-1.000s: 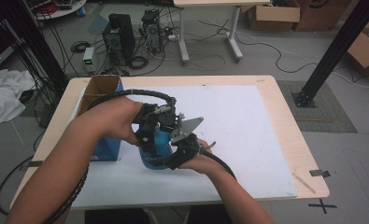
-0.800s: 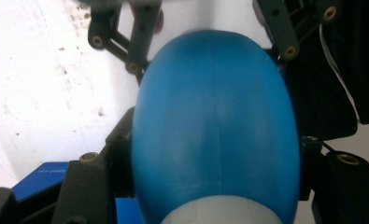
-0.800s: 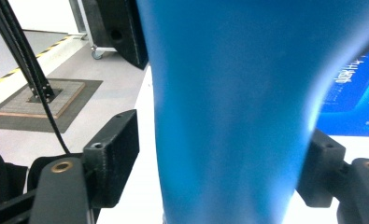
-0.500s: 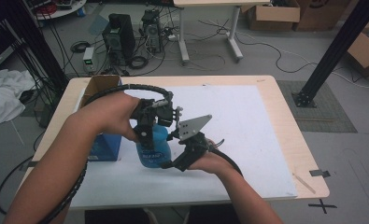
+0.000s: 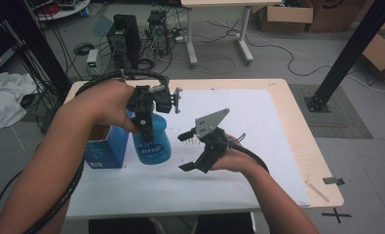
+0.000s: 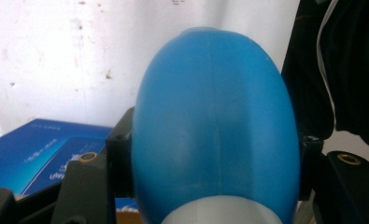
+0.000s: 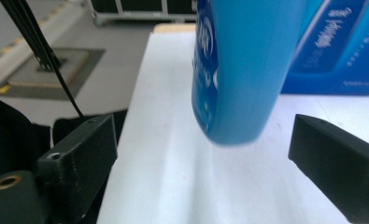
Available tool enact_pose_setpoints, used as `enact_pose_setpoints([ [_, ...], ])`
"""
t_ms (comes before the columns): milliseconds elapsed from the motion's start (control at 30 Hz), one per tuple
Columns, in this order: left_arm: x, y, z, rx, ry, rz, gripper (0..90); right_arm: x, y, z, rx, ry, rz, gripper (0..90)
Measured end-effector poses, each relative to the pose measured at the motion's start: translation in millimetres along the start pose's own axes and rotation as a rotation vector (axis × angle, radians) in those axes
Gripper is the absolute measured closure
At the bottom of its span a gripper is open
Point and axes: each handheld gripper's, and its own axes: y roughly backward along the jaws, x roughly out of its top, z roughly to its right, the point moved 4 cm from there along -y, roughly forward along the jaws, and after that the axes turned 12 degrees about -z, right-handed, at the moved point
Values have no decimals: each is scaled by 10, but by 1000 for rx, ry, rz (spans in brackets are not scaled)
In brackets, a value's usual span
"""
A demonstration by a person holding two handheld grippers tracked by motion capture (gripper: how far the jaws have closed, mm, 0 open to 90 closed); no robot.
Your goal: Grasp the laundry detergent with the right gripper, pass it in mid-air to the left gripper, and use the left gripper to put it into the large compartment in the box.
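Two handheld grippers are at work over the white paper sheet [image 5: 239, 126] that covers the light wooden table [image 5: 297, 122].

Left gripper [image 5: 147, 127]: jaws clamped on the upper part of the glossy blue plastic bottle [image 5: 152, 142], one jaw on each side. In the left gripper view the bottle's rounded blue shoulder [image 6: 215, 126] sits squarely between the two black jaws, both pressed against its sides, with a pale grey collar at the bottom edge of that view. In the right gripper view the bottle [image 7: 243, 70] hangs clear of the sheet, with a soft shadow under its lower end; it is upright or close to it.

Right gripper [image 5: 186, 152]: jaws spread wide, holding nothing. In the high view it lies just to the right of the bottle, apart from it, with its jaw tips turned toward the bottle. In the right gripper view the two black jaws stand far apart at the lower corners, and the bottle's lower end is ahead of them, between their lines but not touching either.

Blue cardboard box with pale printing [image 5: 104, 146]: stands on the table just left of the bottle, by the left edge of the sheet. I cannot tell whether box and bottle touch. The box also shows behind the bottle in the right gripper view [image 7: 341, 42] and at the lower left of the left gripper view [image 6: 37, 154].
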Motion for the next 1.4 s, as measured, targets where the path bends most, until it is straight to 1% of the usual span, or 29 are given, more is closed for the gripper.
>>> enact_pose_setpoints([
  [33, -22, 22, -17, -2, 11, 4, 382, 4, 24, 6, 0, 0, -15, 49],
  [67, -45, 50, -35, -7, 23, 7, 383, 6, 52, 16, -17, -1, -34, 44],
  [133, -97, 101, -73, -14, 43, 10, 382, 8, 107, 30, -8, -1, -65, 35],
  [167, -118, 118, -87, -17, 56, 15, 382, 9, 136, 37, -20, 2, -79, 35],
  [233, -188, 174, -141, -30, 92, 23, 382, 7, 191, 51, -16, 4, -107, 35],
  [300, -264, 238, -198, -52, 136, 33, 382, 4, 240, 65, -14, 8, -133, 30],
  [367, -347, 304, -262, -87, 202, 45, 381, -11, 279, 85, -12, 3, -175, 14],
  [433, -444, 367, -324, -122, 280, 41, 381, -44, 297, 100, -1, -5, -232, 0],
  [467, -493, 397, -353, -142, 318, 42, 381, -61, 311, 105, -6, -3, -259, 0],
  [500, -532, 419, -379, -157, 345, 43, 381, -76, 325, 104, 2, -5, -278, 0],
  [533, -600, 446, -421, -188, 397, 44, 380, -88, 334, 102, 9, -3, -291, 0],
  [567, -654, 464, -451, -210, 441, 34, 380, -108, 354, 98, 9, -1, -321, 0],
  [633, -747, 507, -503, -241, 518, 39, 380, -142, 383, 96, 20, -7, -361, 0],
  [733, -881, 573, -575, -261, 635, 58, 380, -174, 423, 102, 9, -8, -407, 0],
  [800, -975, 604, -609, -271, 735, 62, 380, -177, 454, 99, 4, -5, -415, 0],
  [867, -1084, 639, -649, -278, 804, 56, 381, -176, 479, 93, 4, 0, -423, 0],
  [900, -1136, 657, -665, -284, 851, 58, 381, -175, 490, 91, 1, 3, -430, 0],
  [1033, -1330, 731, -731, -287, 1001, 92, 382, -189, 521, 80, 0, 10, -456, 0],
  [1133, -1447, 762, -759, -295, 1081, 103, 382, -201, 542, 74, -1, 7, -470, 0],
  [1200, -1515, 775, -776, -298, 1119, 106, 383, -209, 555, 66, 1, 7, -480, 0],
  [1233, -1551, 775, -783, -301, 1152, 108, 383, -214, 560, 64, -2, 9, -486, 0],
  [1400, -1673, 718, -815, -302, 1225, 89, 383, -229, 593, 42, 0, 7, -507, 0],
])
